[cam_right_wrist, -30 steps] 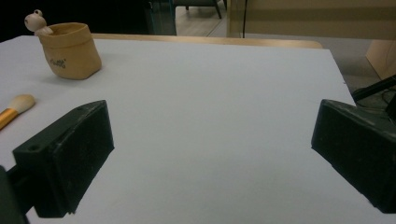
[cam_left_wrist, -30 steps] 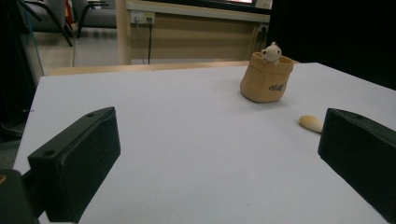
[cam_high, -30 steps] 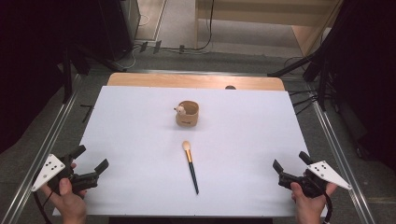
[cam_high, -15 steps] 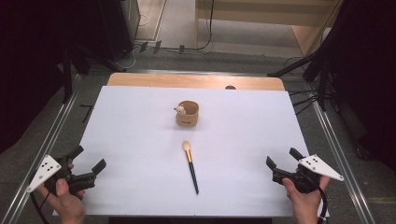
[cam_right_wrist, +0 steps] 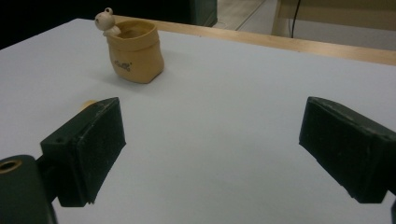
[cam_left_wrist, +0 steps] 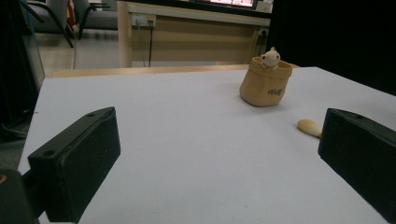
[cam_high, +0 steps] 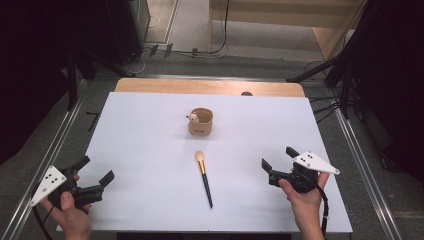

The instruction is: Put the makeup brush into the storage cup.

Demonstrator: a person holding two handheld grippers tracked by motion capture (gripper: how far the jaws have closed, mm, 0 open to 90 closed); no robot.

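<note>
roughly midway between both wide-open tongs [cam_high: 92, 170] [cam_high: 278, 158], seemingly untouched, lies the brush [cam_high: 204, 175].

White table [cam_high: 150, 125] with wooden far edge [cam_high: 210, 86]

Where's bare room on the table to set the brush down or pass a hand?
The white table is bare left of the brush and holder, as far as the left tool. Right of the holder lies another wide patch, above the right tool. The centre line is the crowded part: holder, then brush just before it.
</note>
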